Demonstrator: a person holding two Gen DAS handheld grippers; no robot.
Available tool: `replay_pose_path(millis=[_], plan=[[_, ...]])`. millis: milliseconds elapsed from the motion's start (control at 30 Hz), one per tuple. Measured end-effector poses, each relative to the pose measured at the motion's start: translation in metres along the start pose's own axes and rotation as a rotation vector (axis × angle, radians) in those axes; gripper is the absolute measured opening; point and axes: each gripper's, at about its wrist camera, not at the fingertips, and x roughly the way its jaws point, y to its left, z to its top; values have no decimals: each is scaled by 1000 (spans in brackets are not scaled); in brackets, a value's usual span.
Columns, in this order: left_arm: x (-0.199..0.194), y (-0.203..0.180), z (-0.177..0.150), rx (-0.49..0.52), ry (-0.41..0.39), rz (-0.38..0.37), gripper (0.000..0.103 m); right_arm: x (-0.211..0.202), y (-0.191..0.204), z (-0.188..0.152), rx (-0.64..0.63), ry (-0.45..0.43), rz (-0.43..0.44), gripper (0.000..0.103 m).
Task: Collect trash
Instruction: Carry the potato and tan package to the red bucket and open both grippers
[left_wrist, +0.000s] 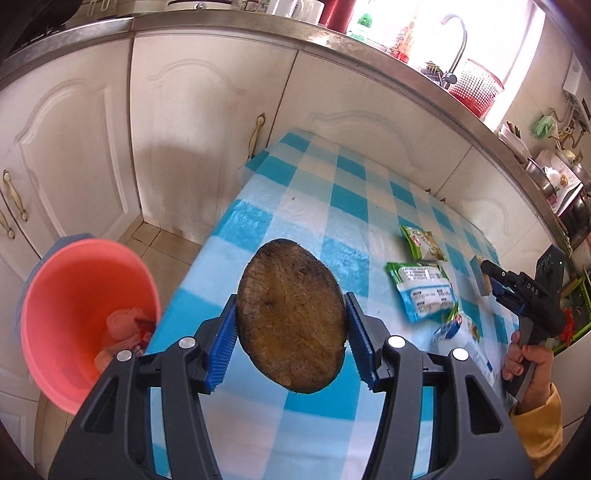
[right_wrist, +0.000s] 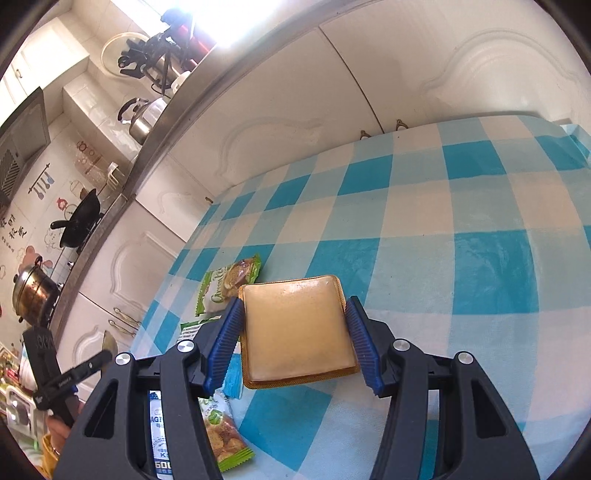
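Observation:
My left gripper (left_wrist: 290, 296) is shut on a dark brown oval disc (left_wrist: 291, 325), held above the left edge of the blue-checked table (left_wrist: 332, 206). A pink bucket (left_wrist: 74, 295) stands on the floor to the left, with crumpled wrappers (left_wrist: 125, 332) inside. My right gripper (right_wrist: 294, 301) is shut on a tan square packet (right_wrist: 299, 332) over the table (right_wrist: 443, 221). Green snack wrappers (right_wrist: 225, 284) and a white-blue packet (left_wrist: 424, 288) lie on the cloth. The right gripper (left_wrist: 484, 277) also shows at the right of the left wrist view, held by a hand in a yellow sleeve.
White cabinet doors (left_wrist: 203, 129) run along the far side under a steel counter edge. The counter holds a red basket (left_wrist: 476, 88) and a tap. A blue pail rim (left_wrist: 48, 251) shows behind the pink bucket. The other gripper (right_wrist: 99, 354) shows at the lower left of the right wrist view.

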Motion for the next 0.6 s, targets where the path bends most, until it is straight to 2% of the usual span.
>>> replay_pose_path(millis=[267, 467, 600], plan=[[-14, 12, -19, -11, 5, -26, 56, -12, 9, -18, 76, -37, 26, 58], [-18, 16, -29, -20, 4, -69, 56, -32, 20, -32, 144, -77, 5, 58], [-20, 19, -33, -22, 5, -90, 56, -45, 34, -36, 144, -97, -7, 58]])
